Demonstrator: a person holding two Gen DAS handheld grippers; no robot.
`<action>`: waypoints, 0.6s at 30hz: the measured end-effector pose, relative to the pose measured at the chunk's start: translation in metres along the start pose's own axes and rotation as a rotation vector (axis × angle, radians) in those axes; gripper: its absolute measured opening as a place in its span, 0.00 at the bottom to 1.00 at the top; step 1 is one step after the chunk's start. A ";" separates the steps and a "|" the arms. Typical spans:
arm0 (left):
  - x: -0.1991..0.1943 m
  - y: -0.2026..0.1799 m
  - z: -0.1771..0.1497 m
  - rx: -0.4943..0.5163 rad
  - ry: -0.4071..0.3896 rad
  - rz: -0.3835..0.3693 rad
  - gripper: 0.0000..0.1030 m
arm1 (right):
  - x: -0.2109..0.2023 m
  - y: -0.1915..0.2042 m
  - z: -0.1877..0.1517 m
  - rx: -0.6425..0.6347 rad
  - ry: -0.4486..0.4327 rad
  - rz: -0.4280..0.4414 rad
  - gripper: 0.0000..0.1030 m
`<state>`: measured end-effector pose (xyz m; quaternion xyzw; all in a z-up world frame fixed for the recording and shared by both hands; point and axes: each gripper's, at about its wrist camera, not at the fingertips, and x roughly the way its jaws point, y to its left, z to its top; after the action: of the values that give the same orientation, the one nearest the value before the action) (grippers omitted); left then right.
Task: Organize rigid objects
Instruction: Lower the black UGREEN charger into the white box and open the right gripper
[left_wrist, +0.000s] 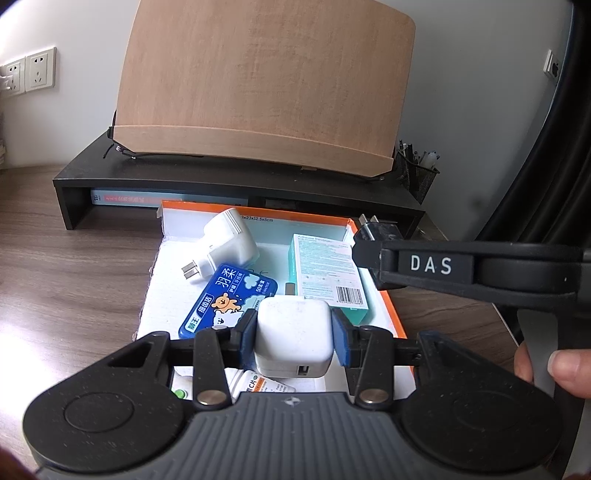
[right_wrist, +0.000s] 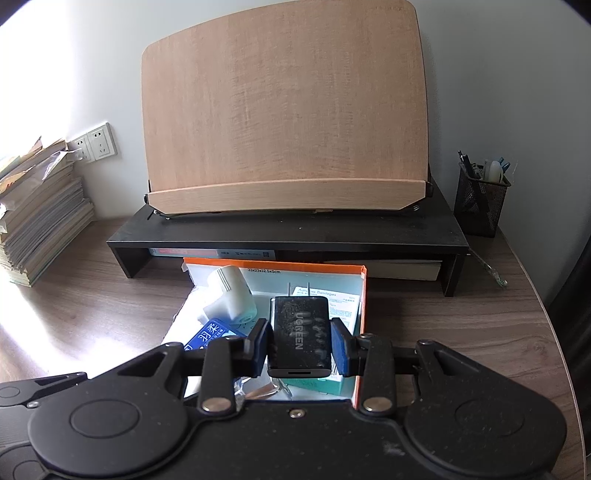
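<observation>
Over the orange-edged box (left_wrist: 391, 314) on the desk (left_wrist: 74, 266), the left gripper (left_wrist: 293, 332) has its fingers clamped on a white charger (left_wrist: 291, 332); the right gripper (right_wrist: 300, 343) likewise grips a black charger (right_wrist: 300, 332). Both hang above a white plug adapter (left_wrist: 229, 240), blue case (left_wrist: 229, 295) and bandage packet (left_wrist: 328, 269), probably sorting chargers together.

The box (right_wrist: 362, 295) lies before the riser (right_wrist: 288, 229), a pen holder (right_wrist: 480, 203) at its right, seemingly apart.

free: desk (right_wrist: 92, 302) left of box (right_wrist: 362, 295) | blocked: riser (right_wrist: 288, 232) behind
</observation>
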<state>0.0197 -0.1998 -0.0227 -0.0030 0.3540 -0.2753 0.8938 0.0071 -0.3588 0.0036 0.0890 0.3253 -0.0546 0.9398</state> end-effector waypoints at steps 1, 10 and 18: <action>0.000 0.000 0.000 0.000 0.000 0.000 0.41 | 0.001 0.000 0.000 0.000 0.002 0.001 0.42; 0.004 0.004 0.000 0.000 0.008 0.000 0.41 | 0.020 0.001 0.006 -0.004 0.025 0.002 0.42; 0.008 0.002 -0.001 0.005 0.025 -0.009 0.41 | 0.038 -0.003 0.013 0.009 0.026 0.002 0.45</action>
<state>0.0248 -0.2012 -0.0287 0.0010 0.3644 -0.2800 0.8882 0.0446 -0.3661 -0.0101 0.0944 0.3373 -0.0541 0.9351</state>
